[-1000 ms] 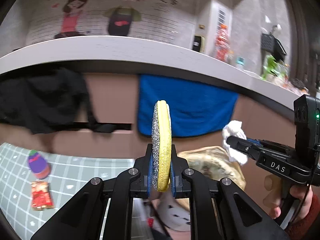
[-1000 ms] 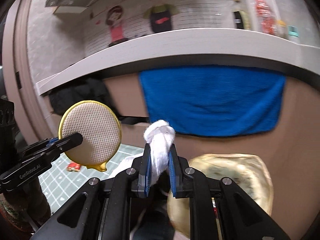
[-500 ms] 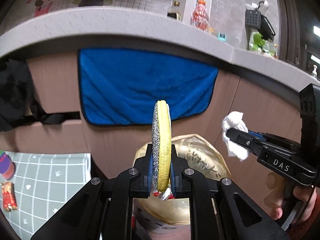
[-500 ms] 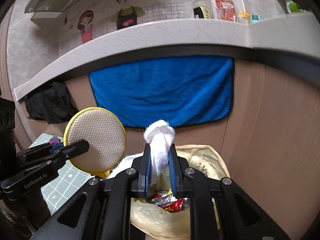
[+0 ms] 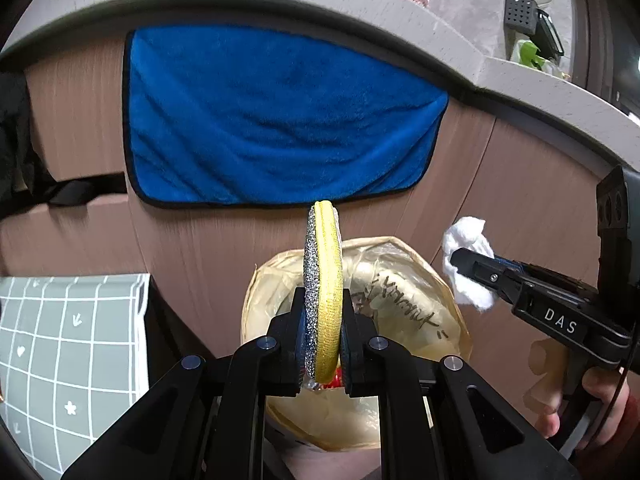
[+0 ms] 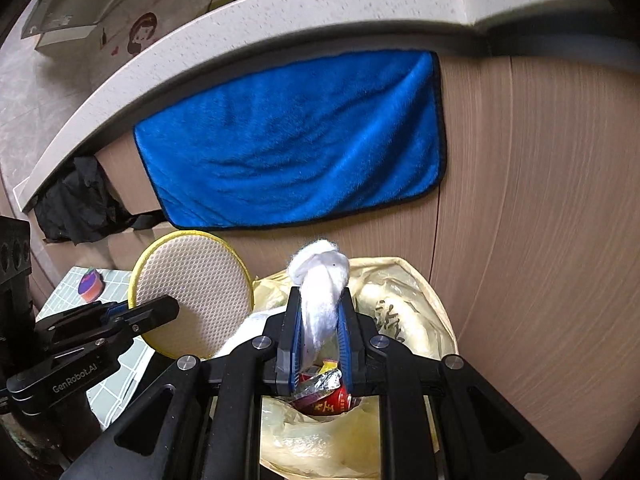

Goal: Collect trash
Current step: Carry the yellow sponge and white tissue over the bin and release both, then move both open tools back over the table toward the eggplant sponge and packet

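As both hand-held tools hung over the bin, the left gripper (image 5: 322, 336) was clamped on a round scouring pad (image 5: 323, 280), held on edge with its yellow rim and glittering silver face rising well above the fingertips. From the right wrist view, the same pad (image 6: 192, 292) showed its pale honeycomb face, pinched low down by the left gripper (image 6: 160, 312) and poised just above the near left rim of the bin.

The right gripper (image 6: 318, 332) was clenched on a wad of white tissue (image 6: 318, 280), which bulged out above the blue finger pads (image 6: 291, 328). In the left wrist view that gripper (image 5: 464, 260) reached in from the right, the tissue (image 5: 468, 264) bunched around its tip, and a person's hand (image 5: 592, 408) gripped the handle below.

Beneath both tools stood a waste bin lined with a translucent yellowish bag (image 6: 420, 312), black handwriting visible on its inner wall (image 5: 404, 308). Crumpled red and silver wrappers (image 6: 324, 392) lay inside the bag, directly under the right gripper's fingers.

Behind the bin, a blue towel (image 6: 296, 144) hung against a wood-grain cabinet front (image 6: 540, 220) beneath a pale speckled countertop (image 6: 320, 4). To the left, a grey checked mat (image 5: 68, 340) covered a low surface, with a small purple and orange object (image 6: 91, 284) resting on it. Dark cloth (image 6: 76, 204) hung at the far left under the counter.
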A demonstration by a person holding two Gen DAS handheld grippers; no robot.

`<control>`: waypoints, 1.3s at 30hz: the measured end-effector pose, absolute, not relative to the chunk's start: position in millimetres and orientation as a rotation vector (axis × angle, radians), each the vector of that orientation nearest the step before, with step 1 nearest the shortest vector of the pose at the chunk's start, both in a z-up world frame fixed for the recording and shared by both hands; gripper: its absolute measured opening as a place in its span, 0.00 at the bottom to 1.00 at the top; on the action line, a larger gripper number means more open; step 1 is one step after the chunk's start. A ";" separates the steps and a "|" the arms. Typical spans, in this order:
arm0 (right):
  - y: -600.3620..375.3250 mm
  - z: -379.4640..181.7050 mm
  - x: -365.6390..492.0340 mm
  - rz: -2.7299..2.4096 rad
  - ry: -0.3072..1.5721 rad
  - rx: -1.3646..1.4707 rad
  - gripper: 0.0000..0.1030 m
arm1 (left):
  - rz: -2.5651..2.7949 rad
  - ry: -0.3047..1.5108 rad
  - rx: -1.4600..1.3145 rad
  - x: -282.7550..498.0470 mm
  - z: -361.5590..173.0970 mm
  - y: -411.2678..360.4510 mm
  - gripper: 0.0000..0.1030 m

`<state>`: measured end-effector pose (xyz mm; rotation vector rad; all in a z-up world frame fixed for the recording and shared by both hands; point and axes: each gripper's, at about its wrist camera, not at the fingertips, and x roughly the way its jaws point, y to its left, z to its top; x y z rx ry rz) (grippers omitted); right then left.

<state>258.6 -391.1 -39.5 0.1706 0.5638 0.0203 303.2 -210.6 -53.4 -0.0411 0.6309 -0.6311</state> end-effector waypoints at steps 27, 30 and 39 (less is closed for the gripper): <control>-412.8 -70.7 268.5 -0.017 0.606 0.263 0.50 | -0.680 0.736 -0.131 340.7 -65.4 -197.2 0.51; -409.2 -67.1 264.2 -0.019 0.605 0.265 0.50 | -0.643 0.718 -0.129 338.6 -57.0 -175.4 0.56; -362.1 -46.6 256.2 0.067 0.581 0.248 0.50 | -0.418 0.663 -0.100 321.1 -46.1 -49.3 0.64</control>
